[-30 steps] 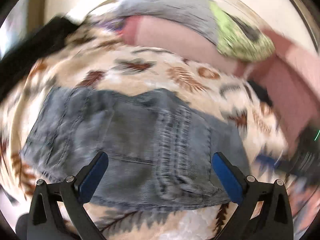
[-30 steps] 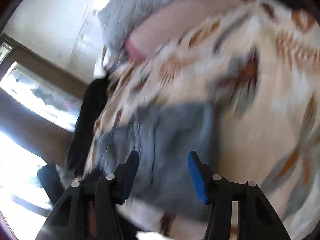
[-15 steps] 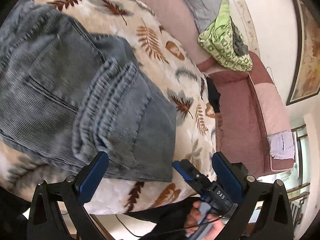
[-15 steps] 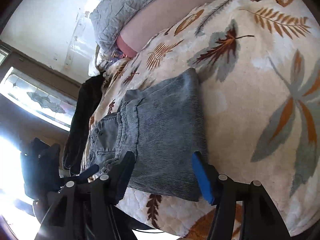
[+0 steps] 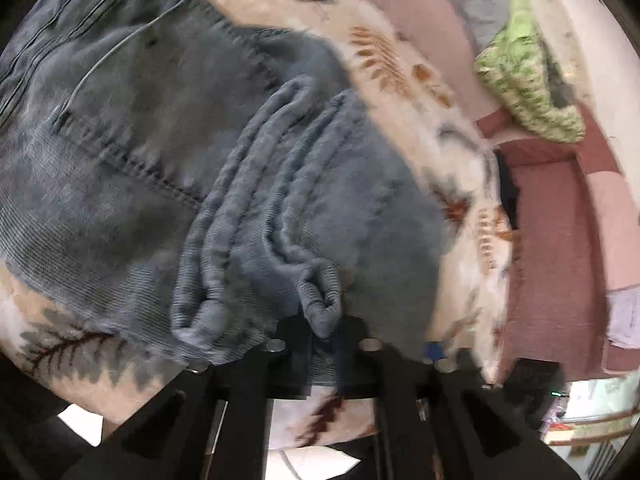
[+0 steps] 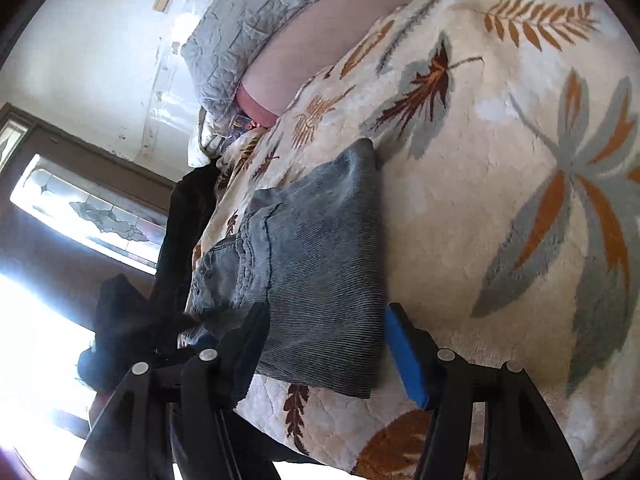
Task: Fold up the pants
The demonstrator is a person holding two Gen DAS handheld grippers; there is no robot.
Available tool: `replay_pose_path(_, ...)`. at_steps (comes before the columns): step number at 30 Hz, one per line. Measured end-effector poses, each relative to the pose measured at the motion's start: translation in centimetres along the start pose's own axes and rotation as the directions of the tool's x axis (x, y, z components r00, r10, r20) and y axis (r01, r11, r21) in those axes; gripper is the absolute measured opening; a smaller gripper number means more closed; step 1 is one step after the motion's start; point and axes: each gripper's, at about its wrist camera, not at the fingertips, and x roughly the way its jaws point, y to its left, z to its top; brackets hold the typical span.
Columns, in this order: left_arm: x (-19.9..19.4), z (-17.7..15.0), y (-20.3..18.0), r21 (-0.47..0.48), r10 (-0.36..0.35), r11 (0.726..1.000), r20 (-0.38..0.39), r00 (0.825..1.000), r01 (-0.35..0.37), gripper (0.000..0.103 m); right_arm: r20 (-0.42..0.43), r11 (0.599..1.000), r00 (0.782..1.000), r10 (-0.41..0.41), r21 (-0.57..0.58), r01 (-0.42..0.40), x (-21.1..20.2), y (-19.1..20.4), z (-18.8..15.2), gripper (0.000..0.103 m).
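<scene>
Grey-blue corduroy pants (image 5: 160,140) lie folded on a cream bedspread with a leaf pattern (image 5: 400,60). In the left wrist view they fill most of the picture, blurred, with bunched ridges running toward me. My left gripper (image 5: 324,344) is shut on one ridge of that fabric at the near edge. In the right wrist view the pants (image 6: 320,240) lie near the bedspread's (image 6: 500,160) front edge. My right gripper (image 6: 326,344) stands open, its fingers on either side of the folded near end.
A pink sofa (image 5: 552,240) stands to the right of the bed, with a green patterned cloth (image 5: 528,92) on its back. A grey pillow (image 6: 240,40) leans at the head. A black garment (image 6: 184,232) hangs off the bed's left side, near a bright window (image 6: 92,216).
My left gripper has dropped closer to the pants and gone from wide open to shut on a fabric ridge. The right gripper has edged up to the folded end.
</scene>
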Motion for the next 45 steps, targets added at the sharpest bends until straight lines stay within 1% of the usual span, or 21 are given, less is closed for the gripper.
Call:
replay_pose_path(5,-3.1,-2.9,0.5,0.058,0.06,0.996,0.134,0.989,-0.068,0.007,0.028,0.998,1.0,0.014,-0.057,-0.012,-1.1,2.5,0.6,0.063)
replay_pose_path(8,-1.1,-3.0,2.3,0.016,0.058,0.998,0.075,0.995,-0.06,0.008,-0.007,0.995,1.0,0.006,-0.102,-0.006,0.3,4.0,0.9,0.066)
replay_pose_path(10,-0.9,-2.2,2.6,0.024,0.026,0.999,0.08,0.996,-0.028,0.01,-0.055,0.994,0.998,-0.043,-0.108,0.036,2.2,4.2,0.9,0.066)
replay_pose_path(14,-1.0,-1.6,2.0,0.071,0.021,0.997,0.039,0.999,-0.024,0.011,-0.165,0.99,0.981,-0.099,-0.112,0.081,5.2,3.6,0.8,0.068)
replay_pose_path(16,-1.5,-1.7,1.8,0.086,0.022,0.996,0.032,0.999,-0.024,0.014,-0.166,0.996,0.984,-0.066,-0.068,0.055,5.5,2.5,0.8,0.068)
replay_pose_path(18,-3.1,-2.1,1.0,0.103,0.045,0.993,0.081,0.996,-0.053,0.017,-0.18,0.996,0.982,-0.063,-0.074,0.05,5.4,2.6,0.8,0.068)
replay_pose_path(20,-5.9,-2.9,-0.6,0.161,0.064,0.982,0.202,0.977,-0.097,0.02,-0.19,0.995,0.98,-0.066,-0.091,0.05,5.5,2.6,0.8,0.068)
replay_pose_path(22,-7.8,-3.2,-2.8,0.235,0.009,0.969,0.283,0.959,-0.078,0.028,-0.186,0.996,0.981,-0.057,-0.075,0.044,5.5,2.3,0.8,0.069)
replay_pose_path(24,-7.6,-3.0,-4.5,0.302,-0.037,0.952,0.295,0.955,-0.056,0.042,-0.176,0.998,0.984,-0.038,-0.056,0.028,5.4,2.1,0.8,0.07)
replay_pose_path(25,-6.6,-2.7,-5.1,0.33,-0.045,0.942,0.28,0.959,-0.052,0.044,-0.168,0.999,0.985,-0.025,-0.048,0.017,5.2,1.8,0.7,0.07)
replay_pose_path(27,-3.7,-1.9,-4.8,0.324,-0.011,0.944,0.204,0.979,-0.057,0.044,-0.164,1.0,0.986,0.011,-0.018,-0.014,4.8,1.2,0.8,0.07)
replay_pose_path(29,0.6,-0.9,-2.9,0.275,0.11,0.951,0.12,0.987,-0.14,0.04,-0.178,0.998,0.983,0.044,0.048,-0.036,4.3,0.6,1.7,0.07)
replay_pose_path(30,1.7,-0.7,-2.0,0.261,0.13,0.953,0.111,0.985,-0.155,0.023,-0.181,0.997,0.982,0.052,0.062,-0.042,3.9,0.5,2.1,0.07)
replay_pose_path(31,1.5,-0.7,-2.0,0.277,0.132,0.945,0.157,0.979,-0.172,0.016,-0.167,0.997,0.984,0.062,0.052,-0.054,3.4,0.9,2.9,0.07)
replay_pose_path(33,1.4,-0.5,-2.0,0.288,0.122,0.944,0.143,0.982,-0.159,0.016,-0.136,0.993,0.984,0.113,0.031,-0.11,2.7,1.9,5.0,0.07)
replay_pose_path(36,1.5,-0.1,-1.6,0.294,0.115,0.944,0.127,0.985,-0.148,0.016,-0.135,0.973,0.965,0.223,0.087,-0.213,4.6,2.2,9.0,0.07)
replay_pose_path(38,1.2,-0.2,-1.2,0.304,0.124,0.939,0.134,0.983,-0.16,0.016,-0.145,0.987,0.978,0.147,0.086,-0.135,7.1,1.2,10.8,0.071)
replay_pose_path(39,1.1,-0.6,-1.5,0.309,0.127,0.937,0.139,0.982,-0.165,0.016,-0.196,0.989,0.98,0.04,0.144,-0.012,9.7,-1.2,11.4,0.07)
replay_pose_path(40,1.3,-0.7,-1.6,0.314,0.131,0.934,0.144,0.981,-0.171,0.016,-0.222,0.979,0.973,0.063,0.201,-0.018,11.0,-2.6,11.4,0.068)
replay_pose_path(42,1.1,-1.0,-1.5,0.318,0.138,0.931,0.146,0.98,-0.178,0.016,-0.193,0.969,0.975,0.107,0.241,-0.058,9.7,-2.4,12.1,0.068)
replay_pose_path(45,1.2,-0.8,-1.5,0.315,0.131,0.934,0.146,0.981,-0.172,0.016,-0.14,0.99,0.988,0.069,0.133,-0.05,6.1,0.4,11.5,0.068)
